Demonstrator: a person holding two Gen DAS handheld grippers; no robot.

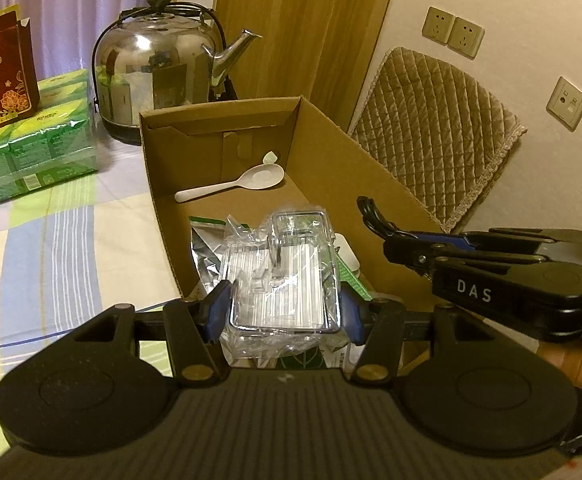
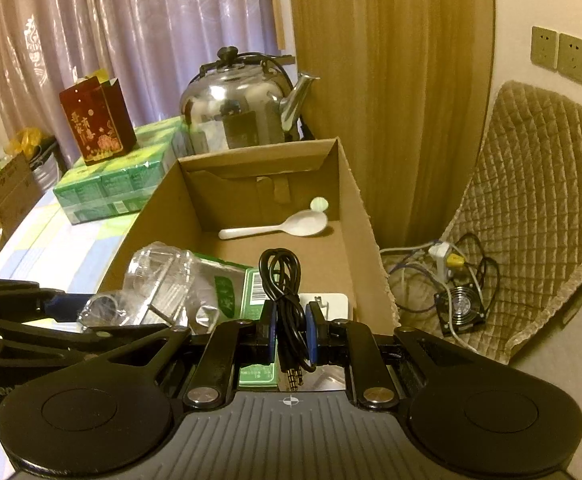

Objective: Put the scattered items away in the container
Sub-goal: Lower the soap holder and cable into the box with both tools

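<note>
**Both grippers loaded over the box**

Left gripper (image 1: 285, 312) jaws clamped on clear case (image 1: 287, 280), held above the near end of the box (image 1: 331, 152). Right gripper (image 2: 291, 332) nearly closed, pinching coiled black cable (image 2: 285, 280) over the box. White spoon (image 1: 235, 182) lies inside at the far end.

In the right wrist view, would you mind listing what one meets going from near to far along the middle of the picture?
Right gripper holding the black cable → white spoon on the floor of the cardboard box → steel kettle behind the box → curtain.
</note>
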